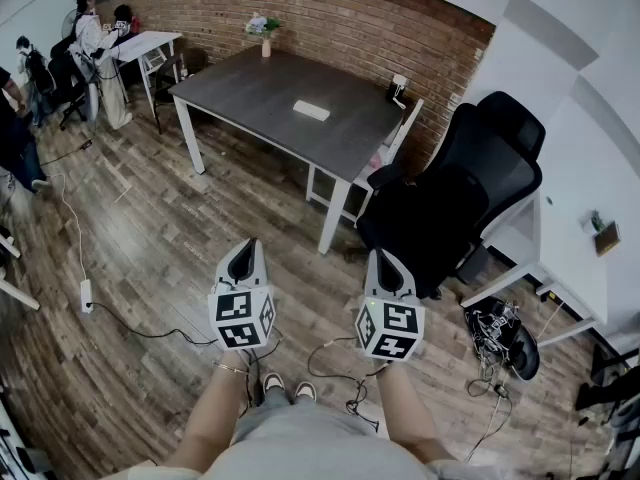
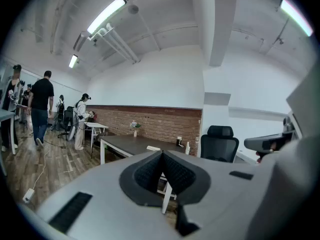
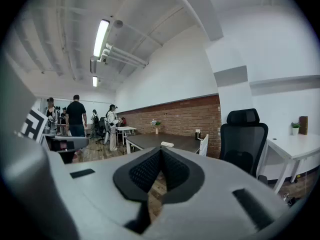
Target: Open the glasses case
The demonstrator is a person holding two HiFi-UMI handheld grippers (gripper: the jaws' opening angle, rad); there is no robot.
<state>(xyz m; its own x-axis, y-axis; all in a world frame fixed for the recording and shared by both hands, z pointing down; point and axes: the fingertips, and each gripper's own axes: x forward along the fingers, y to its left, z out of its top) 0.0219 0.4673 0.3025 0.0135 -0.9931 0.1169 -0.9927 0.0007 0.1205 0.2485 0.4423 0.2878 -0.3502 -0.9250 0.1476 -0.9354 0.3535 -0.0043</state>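
The glasses case (image 1: 311, 110) is a small white oblong lying flat near the middle of a dark table (image 1: 250, 93), far ahead of me. It also shows small and distant in the left gripper view (image 2: 153, 148) and the right gripper view (image 3: 167, 144). My left gripper (image 1: 243, 248) and right gripper (image 1: 385, 258) are held side by side over the wooden floor, well short of the table and pointing roughly level toward it. Both are shut with nothing between the jaws; the tips meet in each gripper view (image 2: 162, 153) (image 3: 161, 149).
A black office chair (image 1: 470, 188) stands right of the table, beside a white desk (image 1: 570, 258). A vase of flowers (image 1: 265, 43) sits at the table's far edge. Cables and a power strip (image 1: 86, 295) lie on the floor. Several people (image 1: 90, 38) stand at the far left.
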